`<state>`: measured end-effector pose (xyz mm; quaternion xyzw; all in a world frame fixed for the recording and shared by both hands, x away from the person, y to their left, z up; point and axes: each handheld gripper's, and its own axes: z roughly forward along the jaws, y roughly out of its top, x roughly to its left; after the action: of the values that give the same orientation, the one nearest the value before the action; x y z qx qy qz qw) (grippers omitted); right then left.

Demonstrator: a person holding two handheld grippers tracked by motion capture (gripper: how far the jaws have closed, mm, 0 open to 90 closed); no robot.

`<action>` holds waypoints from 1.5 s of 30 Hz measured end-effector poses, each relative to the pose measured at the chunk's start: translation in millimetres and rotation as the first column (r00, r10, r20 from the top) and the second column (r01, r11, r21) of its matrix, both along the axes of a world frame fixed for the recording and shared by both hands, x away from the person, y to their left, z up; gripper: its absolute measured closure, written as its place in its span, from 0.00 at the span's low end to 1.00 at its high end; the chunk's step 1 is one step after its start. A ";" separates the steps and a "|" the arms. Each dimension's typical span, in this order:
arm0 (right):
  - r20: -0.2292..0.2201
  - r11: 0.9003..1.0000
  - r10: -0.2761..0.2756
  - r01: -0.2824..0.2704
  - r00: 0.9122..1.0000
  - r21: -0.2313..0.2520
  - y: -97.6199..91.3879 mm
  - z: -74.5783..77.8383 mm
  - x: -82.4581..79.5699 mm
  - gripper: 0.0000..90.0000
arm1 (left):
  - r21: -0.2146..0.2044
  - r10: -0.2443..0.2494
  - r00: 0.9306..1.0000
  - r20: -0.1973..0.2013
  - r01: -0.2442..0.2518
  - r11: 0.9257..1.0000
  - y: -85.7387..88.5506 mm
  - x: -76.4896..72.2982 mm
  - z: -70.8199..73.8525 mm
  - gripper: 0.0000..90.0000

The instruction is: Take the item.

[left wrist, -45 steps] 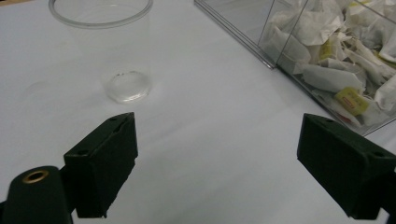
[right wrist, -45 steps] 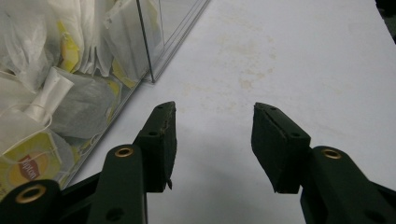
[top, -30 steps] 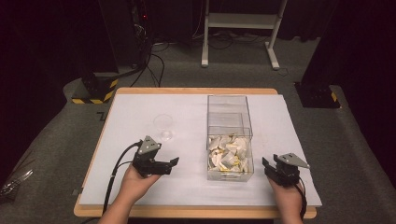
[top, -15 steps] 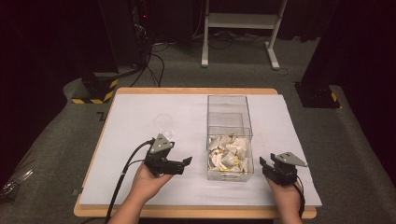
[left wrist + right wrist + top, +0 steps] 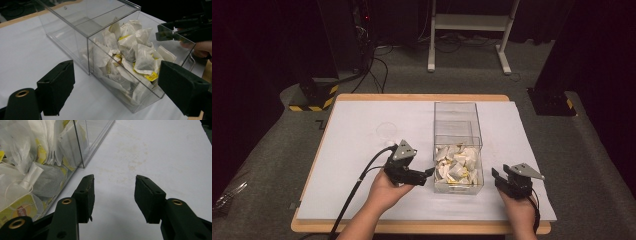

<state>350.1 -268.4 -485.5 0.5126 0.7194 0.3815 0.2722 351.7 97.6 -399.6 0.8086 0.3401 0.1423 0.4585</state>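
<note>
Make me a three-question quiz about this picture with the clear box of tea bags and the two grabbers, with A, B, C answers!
1. Where are the tea bags?
A. Spread over the table
B. Piled in the near end of the clear box
C. Between one gripper's jaws

2. What colour are the tags on the tea bags?
A. Yellow
B. Blue
C. Red

3. How are the jaws of the left gripper?
A. Shut tight with nothing in them
C. Clamped on a tea bag
B. Open, with nothing between them

Answers:
1. B: the high view shows the bags heaped at the box's end nearest the person, the far end bare.
2. A: the left gripper view shows yellow tags among the white bags.
3. B: its two black jaws stand wide apart in front of the box, and the right gripper is open too, over the white table cover.
</note>
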 end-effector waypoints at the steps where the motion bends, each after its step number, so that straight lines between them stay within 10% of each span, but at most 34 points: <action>1: 0.002 1.000 0.001 -0.001 1.000 -0.001 -0.5 0.0 0.1 0.56 | 0.001 -0.005 1.000 -0.002 0.005 1.000 -3.6 0.7 -0.1 0.16; 35: 0.001 1.000 -0.003 0.003 1.000 0.015 -2.6 0.9 -2.0 0.57 | 0.008 -0.146 0.988 -0.054 0.147 0.989 -73.3 17.2 -12.4 0.18; 45: 0.003 0.999 -0.004 0.004 1.000 0.032 -4.9 2.1 -2.1 0.57 | 0.053 -0.134 0.989 -0.067 0.138 0.989 -82.2 25.7 -13.6 0.44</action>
<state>348.1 -273.3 -483.4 0.5178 0.7117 0.3932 0.2660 377.4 15.4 -413.2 0.8469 0.2943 0.0949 0.4327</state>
